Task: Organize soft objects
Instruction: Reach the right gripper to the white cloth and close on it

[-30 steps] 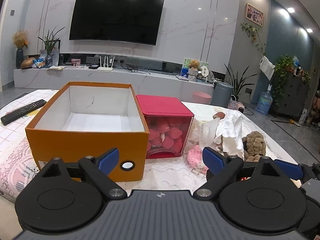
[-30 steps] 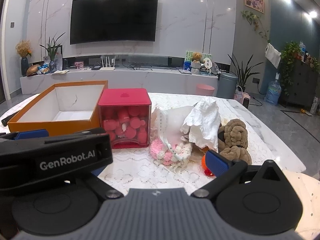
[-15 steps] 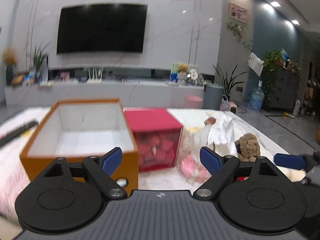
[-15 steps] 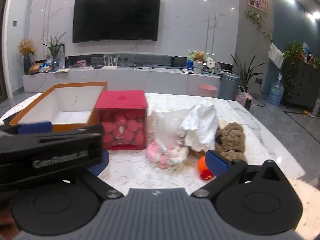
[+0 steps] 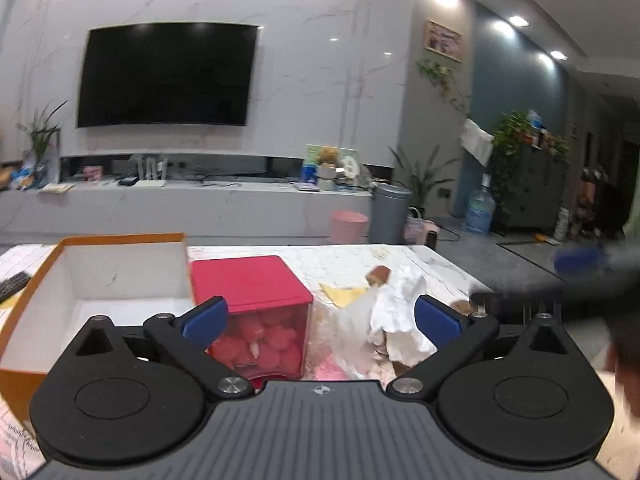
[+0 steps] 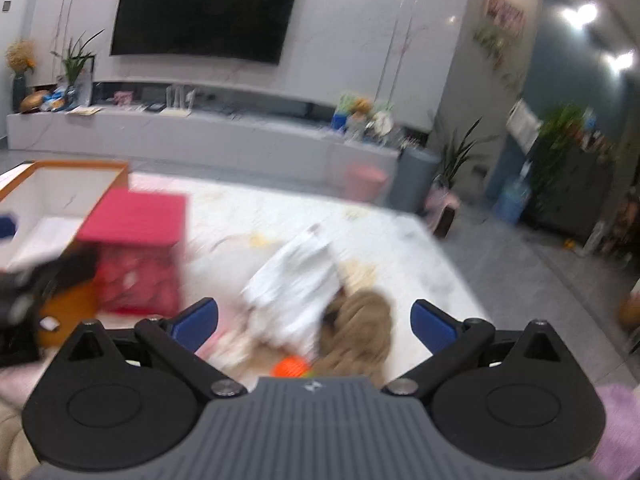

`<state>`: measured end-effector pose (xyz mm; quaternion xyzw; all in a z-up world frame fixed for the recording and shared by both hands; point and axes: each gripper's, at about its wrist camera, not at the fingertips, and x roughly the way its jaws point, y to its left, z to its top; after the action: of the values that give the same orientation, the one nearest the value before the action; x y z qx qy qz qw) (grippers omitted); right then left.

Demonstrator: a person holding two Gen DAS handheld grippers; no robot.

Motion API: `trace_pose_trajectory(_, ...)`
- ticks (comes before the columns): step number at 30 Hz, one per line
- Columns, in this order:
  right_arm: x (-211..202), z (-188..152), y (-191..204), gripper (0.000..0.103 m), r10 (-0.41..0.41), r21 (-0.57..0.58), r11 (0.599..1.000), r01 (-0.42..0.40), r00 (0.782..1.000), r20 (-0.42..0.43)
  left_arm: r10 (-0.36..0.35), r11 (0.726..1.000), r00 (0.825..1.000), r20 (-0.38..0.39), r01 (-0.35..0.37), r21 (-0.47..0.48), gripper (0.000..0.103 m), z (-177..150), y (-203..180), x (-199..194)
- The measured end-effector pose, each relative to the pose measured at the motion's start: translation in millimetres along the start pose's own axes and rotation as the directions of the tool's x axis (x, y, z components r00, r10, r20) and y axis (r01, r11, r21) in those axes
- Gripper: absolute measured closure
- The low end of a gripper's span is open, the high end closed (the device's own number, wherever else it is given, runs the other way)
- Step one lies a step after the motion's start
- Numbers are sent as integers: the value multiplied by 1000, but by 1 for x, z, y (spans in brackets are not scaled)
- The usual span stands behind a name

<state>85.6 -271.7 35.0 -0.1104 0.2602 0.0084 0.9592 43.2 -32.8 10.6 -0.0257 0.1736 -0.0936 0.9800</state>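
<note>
Both claws are spread wide and carry nothing: the left gripper (image 5: pixel 320 316) hangs above the near edge of the table (image 5: pixel 360 260), and the right gripper (image 6: pixel 312 318) does the same a little further to the right, its view blurred. Ahead and to the left of the left claw stands the orange box (image 5: pixel 24 376), open at the top, and as far as its white interior shows, nothing lies in it. Just right of that box, straight ahead of the left claw's left finger, sits the red-lidded container (image 5: pixel 248 280) with pink pieces visible through its clear wall. The soft things are all heaped on the table between the right claw's fingers and slightly beyond them: a white cloth (image 6: pixel 296 284) on top, a brown plush toy (image 6: pixel 360 332) close under the right finger, an orange ball (image 6: pixel 290 367) right at the claw's nose, and something pink (image 5: pixel 332 368) low down, half hidden by the left claw's body. By the look of it the sorting has not started; every soft item has yet to be picked up and placed, most likely in the orange box.
</note>
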Motion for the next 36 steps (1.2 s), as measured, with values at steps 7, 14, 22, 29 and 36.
trace_pose_trajectory(7,45,27,-42,4,39,166,985,-35,999,-20,-9,971,998,-67,24,236,0,-44,-19,18)
trace_pose_trajectory(14,115,8,-26,22,193,199,967,-156,964,-182,-56,986,989,-137,76,148,0,-64,-8,34)
trace_pose_trajectory(22,173,-4,-18,15,213,232,959,-165,957,-199,-90,993,981,-171,102,61,0,-70,10,41)
trace_pose_trajectory(29,196,-3,-38,8,274,392,900,-190,947,-169,-79,992,979,-188,95,78,0,-75,8,40)
trace_pose_trajectory(36,211,-5,-34,10,256,321,929,-185,947,-193,-51,992,983,-178,70,104,0,-76,6,33)
